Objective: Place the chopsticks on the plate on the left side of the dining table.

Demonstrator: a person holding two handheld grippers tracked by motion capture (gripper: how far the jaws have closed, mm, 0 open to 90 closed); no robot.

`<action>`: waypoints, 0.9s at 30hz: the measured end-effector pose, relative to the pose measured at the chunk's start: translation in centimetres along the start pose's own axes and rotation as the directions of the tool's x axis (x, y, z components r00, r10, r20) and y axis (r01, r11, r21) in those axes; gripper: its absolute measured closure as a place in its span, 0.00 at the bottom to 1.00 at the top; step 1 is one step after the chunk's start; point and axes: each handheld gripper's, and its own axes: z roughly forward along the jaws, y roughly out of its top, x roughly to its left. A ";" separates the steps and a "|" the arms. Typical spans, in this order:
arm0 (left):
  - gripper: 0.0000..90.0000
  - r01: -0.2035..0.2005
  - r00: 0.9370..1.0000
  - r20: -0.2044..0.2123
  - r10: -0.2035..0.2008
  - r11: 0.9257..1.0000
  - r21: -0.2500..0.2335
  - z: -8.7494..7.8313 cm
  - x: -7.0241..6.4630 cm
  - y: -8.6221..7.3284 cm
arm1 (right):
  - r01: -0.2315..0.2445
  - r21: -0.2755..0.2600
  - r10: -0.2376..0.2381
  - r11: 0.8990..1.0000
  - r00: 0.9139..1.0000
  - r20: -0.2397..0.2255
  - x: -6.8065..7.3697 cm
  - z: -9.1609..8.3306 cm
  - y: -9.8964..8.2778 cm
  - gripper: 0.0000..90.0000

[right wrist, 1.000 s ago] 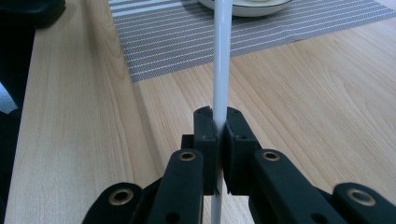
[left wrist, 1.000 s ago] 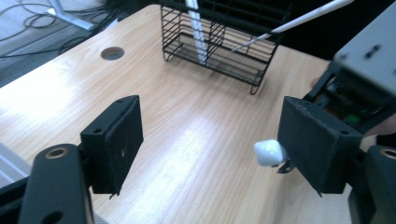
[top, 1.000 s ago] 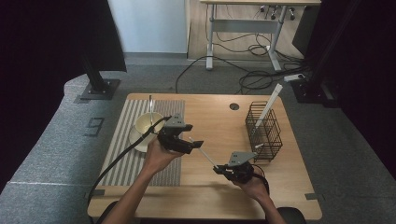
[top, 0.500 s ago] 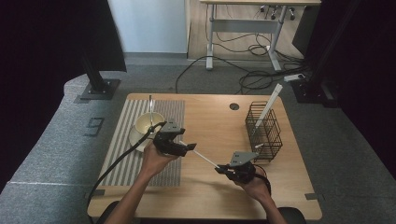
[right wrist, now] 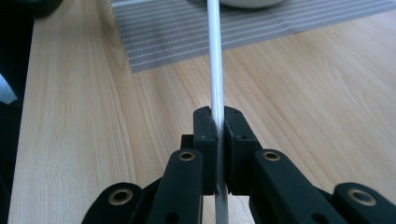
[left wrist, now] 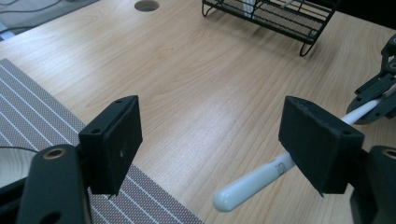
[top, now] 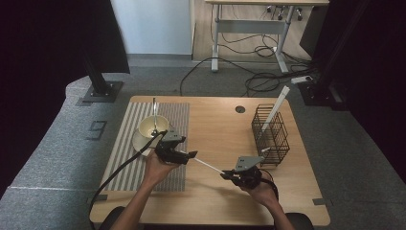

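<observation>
We find the right gripper point(top: 229, 175) clamped on a white chopstick point(top: 207, 164), held above bare wood just beside the striped mat point(top: 125, 151). The left gripper point(left wrist: 210, 154) stands wide, the chopstick's rounded end between its jaws, untouched. A bowl point(top: 152, 125) rests on the mat; the wire rack point(top: 271, 134) stands well apart from it.

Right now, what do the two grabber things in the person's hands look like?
Both are black. The left gripper has chunky square pads and a thick black cable. The right gripper wears a grey three-cornered plate. The forearms are bare, no sleeves.
</observation>
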 end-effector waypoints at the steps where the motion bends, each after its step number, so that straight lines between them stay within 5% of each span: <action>1: 0.21 0.001 1.000 0.014 -0.001 1.000 0.006 0.0 0.0 0.0 | 0.002 0.009 -0.002 1.000 1.000 -0.002 -0.1 0.0 0.0 0.94; 5: 0.11 -0.051 0.998 0.044 0.048 0.996 0.067 0.1 -0.5 -0.1 | -0.005 0.039 0.006 0.999 1.000 -0.018 -0.5 -0.3 -0.1 0.94; 11: 0.16 -0.159 0.986 0.072 0.151 0.978 0.132 0.9 -2.0 -0.7 | 0.012 0.088 -0.008 0.996 0.999 -0.044 -0.8 -0.6 0.1 0.94; 18: 0.30 -0.288 0.956 0.113 0.271 0.939 0.185 1.7 -3.6 -0.8 | 0.059 0.152 -0.048 0.987 0.996 -0.077 -1.0 -0.9 1.0 0.94; 27: 0.51 -0.397 0.917 0.148 0.371 0.886 0.238 2.1 -4.8 -1.2 | 0.100 0.223 -0.076 0.970 0.991 -0.114 -0.9 -0.6 1.7 0.94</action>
